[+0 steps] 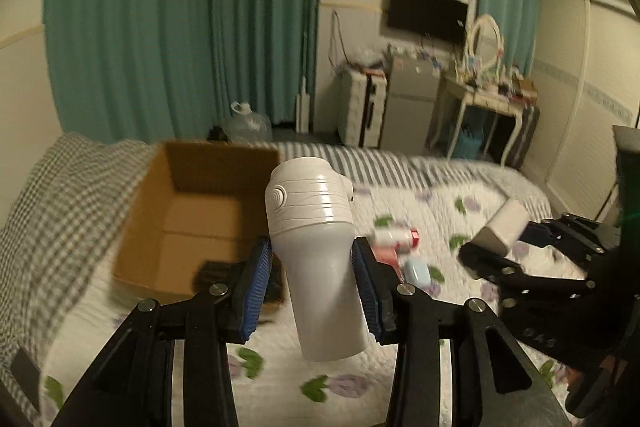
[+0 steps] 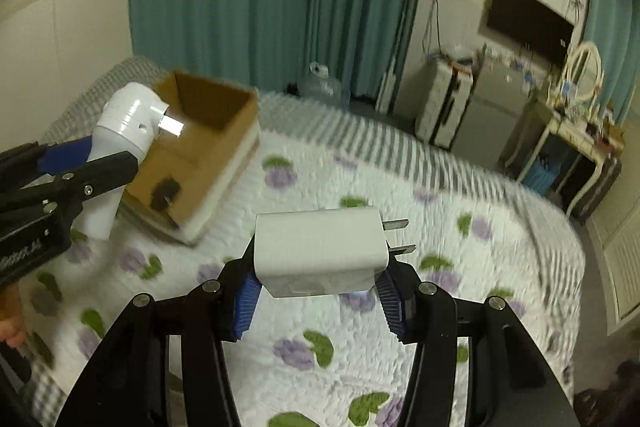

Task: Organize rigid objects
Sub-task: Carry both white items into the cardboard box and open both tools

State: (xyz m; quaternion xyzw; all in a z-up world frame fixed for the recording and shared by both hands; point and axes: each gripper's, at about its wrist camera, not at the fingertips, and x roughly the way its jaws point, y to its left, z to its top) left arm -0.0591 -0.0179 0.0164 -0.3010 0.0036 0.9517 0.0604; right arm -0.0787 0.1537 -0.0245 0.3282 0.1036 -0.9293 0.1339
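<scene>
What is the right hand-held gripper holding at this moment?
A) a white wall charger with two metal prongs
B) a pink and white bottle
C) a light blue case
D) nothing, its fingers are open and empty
A: the right hand-held gripper has its blue pads pressed on both sides of the white wall charger, whose two prongs stick out to the right, above the floral bedspread.

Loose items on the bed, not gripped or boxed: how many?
2, maybe more: a red-capped white bottle and a light blue case, side by side right of the left gripper. Pink shape beneath them is unclear.
</scene>
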